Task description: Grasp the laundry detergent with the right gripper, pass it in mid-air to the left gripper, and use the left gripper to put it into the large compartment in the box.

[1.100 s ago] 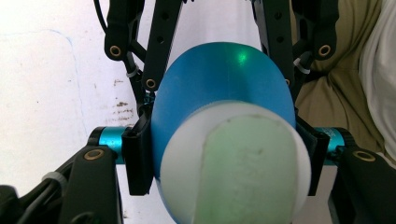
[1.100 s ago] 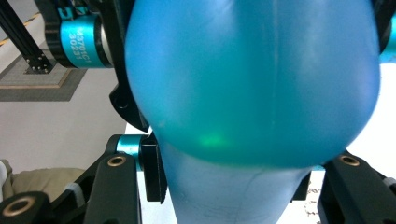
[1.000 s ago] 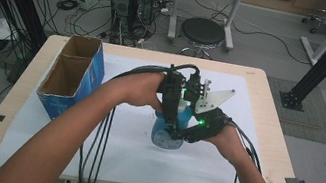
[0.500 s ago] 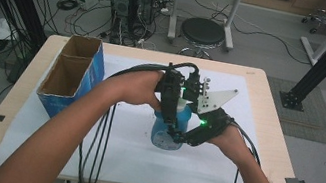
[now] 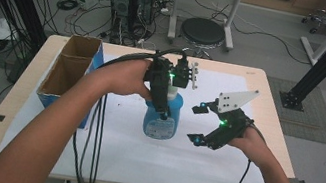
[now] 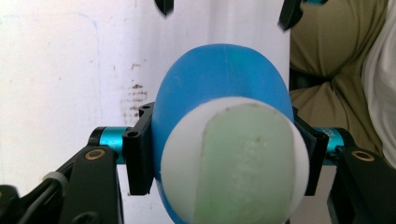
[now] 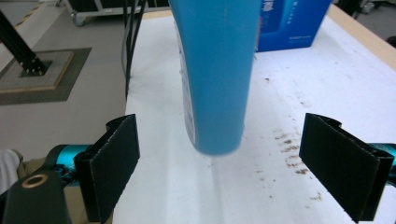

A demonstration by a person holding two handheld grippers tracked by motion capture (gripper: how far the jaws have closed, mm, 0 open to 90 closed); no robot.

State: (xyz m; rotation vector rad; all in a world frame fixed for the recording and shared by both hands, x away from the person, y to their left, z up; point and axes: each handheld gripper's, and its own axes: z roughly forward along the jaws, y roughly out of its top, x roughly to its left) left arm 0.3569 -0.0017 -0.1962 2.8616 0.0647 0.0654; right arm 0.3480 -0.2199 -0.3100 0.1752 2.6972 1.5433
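Left gripper [image 5: 165,103]: my jaws are clamped on the blue bottle [image 5: 162,118] from above, near its neck; in the left gripper view both pads press its sides just below the white cap [image 6: 236,161].
Bottle: upright, held over the white sheet [image 5: 218,170] on the bench [image 5: 275,111]; in the right gripper view its base [image 7: 218,140] looks clear of the sheet.
Right gripper [image 5: 197,124]: jaws spread wide with nothing between them; they have just been opening. It sits to the right of the bottle, apart from it.
Change: a second ago my right gripper was closed in against the bottle beside the left one; now it has let go and drawn off to the right.
Change, left side: the grip on the bottle is the same as before.
Cardboard box [image 5: 69,71]: open-topped, blue-sided, at the left end of the bench, unmoved.
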